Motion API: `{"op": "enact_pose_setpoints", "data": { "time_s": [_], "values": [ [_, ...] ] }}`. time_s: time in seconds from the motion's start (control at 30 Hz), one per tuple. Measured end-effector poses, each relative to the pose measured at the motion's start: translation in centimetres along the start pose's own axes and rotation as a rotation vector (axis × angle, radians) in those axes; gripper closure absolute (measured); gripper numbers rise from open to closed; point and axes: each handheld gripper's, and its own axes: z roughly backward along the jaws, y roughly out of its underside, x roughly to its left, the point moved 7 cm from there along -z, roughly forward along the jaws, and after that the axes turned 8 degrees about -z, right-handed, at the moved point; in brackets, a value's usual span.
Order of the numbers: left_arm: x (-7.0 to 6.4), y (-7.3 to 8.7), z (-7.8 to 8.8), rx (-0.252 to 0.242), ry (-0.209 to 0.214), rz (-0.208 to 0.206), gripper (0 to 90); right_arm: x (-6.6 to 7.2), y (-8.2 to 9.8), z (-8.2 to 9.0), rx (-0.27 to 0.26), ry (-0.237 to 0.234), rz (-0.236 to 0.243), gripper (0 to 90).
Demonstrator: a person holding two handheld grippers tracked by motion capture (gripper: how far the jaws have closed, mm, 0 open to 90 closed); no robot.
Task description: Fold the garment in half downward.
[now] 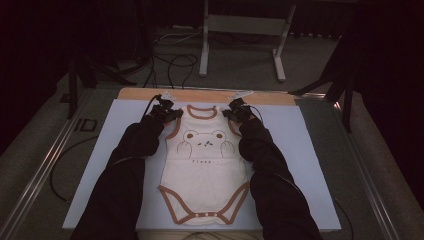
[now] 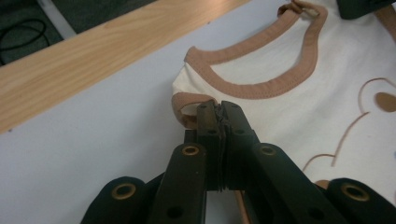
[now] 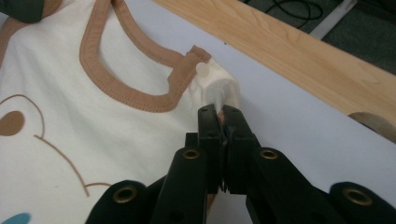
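**Both grippers clamped, arms stretched forward**

Left gripper (image 1: pixel 167 113) and right gripper (image 1: pixel 236 112): jaws pinched tight, each nipping a fold of cloth at its tips. Both forearms extended, roughly parallel, dark sleeves trailing behind each gripper.

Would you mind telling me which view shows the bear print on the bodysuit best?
The high view: the whole bear print lies face-up on the bodysuit, between both sleeves. The left gripper view catches only some brown outline and an ear at its right edge; the right gripper view shows partial outline at its left.
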Motion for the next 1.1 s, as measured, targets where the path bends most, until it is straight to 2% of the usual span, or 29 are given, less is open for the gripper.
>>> {"op": "enact_pose_setpoints", "data": {
  "time_s": [0.57, 1.1],
  "values": [
    [-1.5, -1.3, 3.3, -0.061, 0.005, -0.036, 89.1, 1.4, -0.6, 3.4, -0.067, -0.007, 0.044, 87.9],
    [-3.3, -1.5, 5.9, -0.107, 0.016, -0.054, 89.1, 3.0, -0.1, 6.0, -0.110, -0.029, 0.076, 87.9]
  ]
}}
